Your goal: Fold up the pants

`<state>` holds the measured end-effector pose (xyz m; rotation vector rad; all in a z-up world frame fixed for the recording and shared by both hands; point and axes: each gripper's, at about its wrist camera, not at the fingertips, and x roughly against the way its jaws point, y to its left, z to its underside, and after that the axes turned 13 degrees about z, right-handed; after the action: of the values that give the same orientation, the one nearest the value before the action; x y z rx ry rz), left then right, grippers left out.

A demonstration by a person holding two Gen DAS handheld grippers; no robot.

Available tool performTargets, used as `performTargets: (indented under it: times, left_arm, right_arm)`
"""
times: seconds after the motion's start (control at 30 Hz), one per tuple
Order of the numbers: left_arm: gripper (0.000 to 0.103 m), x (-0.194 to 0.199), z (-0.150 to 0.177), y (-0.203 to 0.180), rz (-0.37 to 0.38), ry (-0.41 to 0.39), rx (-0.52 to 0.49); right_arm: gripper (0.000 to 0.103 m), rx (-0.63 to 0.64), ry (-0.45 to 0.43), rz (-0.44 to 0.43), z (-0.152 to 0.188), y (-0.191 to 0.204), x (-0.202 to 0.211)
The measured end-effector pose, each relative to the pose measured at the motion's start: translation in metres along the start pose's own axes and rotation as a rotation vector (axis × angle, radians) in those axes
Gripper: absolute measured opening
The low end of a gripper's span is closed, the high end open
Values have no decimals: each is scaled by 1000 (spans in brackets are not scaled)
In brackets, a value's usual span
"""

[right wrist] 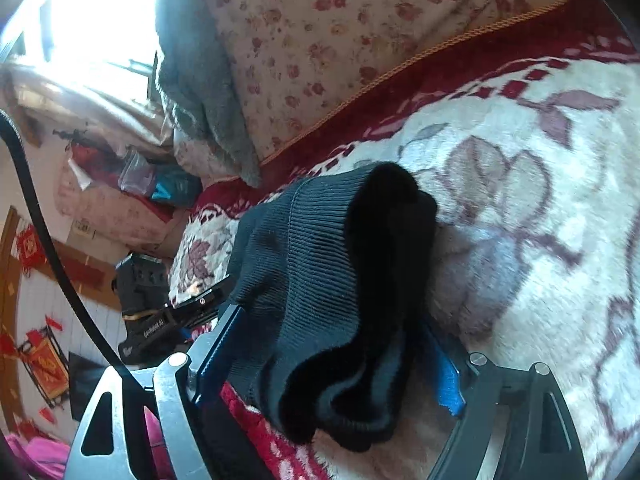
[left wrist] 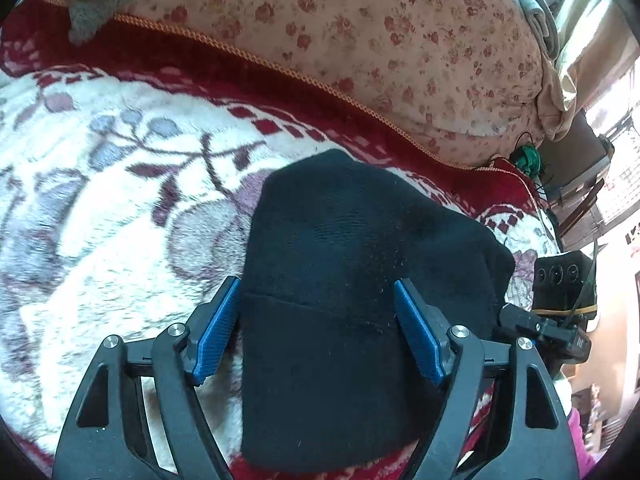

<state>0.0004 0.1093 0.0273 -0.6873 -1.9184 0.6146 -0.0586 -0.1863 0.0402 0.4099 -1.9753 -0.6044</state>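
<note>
Both my left gripper (left wrist: 316, 308) and right gripper (right wrist: 328, 340) stand spread, pads clear, straddling the folded black fleece pants (left wrist: 340, 280) on the plush floral blanket (left wrist: 100, 168), long axis running straight ahead.

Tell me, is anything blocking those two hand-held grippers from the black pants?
Nothing visible. The black pants lie bunched on the blanket, already between the open pads of the left hand-held gripper and the right hand-held gripper.

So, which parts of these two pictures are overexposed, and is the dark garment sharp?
Right wrist view: the window at upper left is blown out to white; the ribbing on the black pants is sharp. Left wrist view: glare only along the right edge; the pants look nearly featureless. Both bend at the rim.
</note>
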Motion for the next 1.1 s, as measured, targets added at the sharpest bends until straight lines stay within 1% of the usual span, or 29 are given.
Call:
performTargets:
  times: [0.03,0.1,0.13,0.17,0.2,0.23,0.27,0.3,0.33,0.37,0.43,0.57,0.67,0.83,0.93,1.1]
  left_arm:
    - [80,-2,0,-1,0,-9,-3]
    - [80,-7,3,-7,-30,-16,-41]
    - [79,-9,4,-10,-46,-11,-63]
    - [73,-9,4,-13,-56,-7,-85]
    - [66,-8,3,-13,-53,-8,-87]
    - [63,-6,3,-14,-45,-11,-86]
    - [56,-2,2,-15,-37,-14,-90]
    - [52,1,2,-16,-34,-18,-93]
    - [50,5,1,-17,-31,-23,-95]
    - [47,11,1,-19,-28,-32,-97]
    - [46,22,0,-23,-35,-52,-102]
    - [45,54,-5,-22,-67,-108,-111]
    - [45,83,-8,-14,-90,-142,-102]
    - [45,133,-7,8,-179,-206,-80]
    - [45,154,-6,25,-219,-231,-47]
    - [45,177,0,51,-266,-257,-5]
  right_arm:
    - [82,23,0,1,-1,2,-3]
    - [75,29,-8,4,-1,3,-6]
    - [64,27,-12,8,-2,2,-8]
    - [57,15,-14,8,-1,0,-10]
    - [56,-2,-19,-2,-1,-2,-10]
    - [52,-20,-22,-17,0,-4,-8]
    - [50,-32,-25,-41,1,-4,-6]
    - [49,-33,-32,-50,2,-3,-3]
    - [47,-32,-43,-62,2,-1,0]
    - [46,-36,-47,-73,1,2,2]
    - [45,-47,-56,-111,-1,9,7]
    - [45,27,-46,-109,-6,42,6]
    - [45,60,-34,-133,-8,67,-5]
    - [44,102,-4,-188,-13,110,-38]
    - [44,129,28,-214,-15,137,-65]
    - [44,152,82,-230,-16,163,-103]
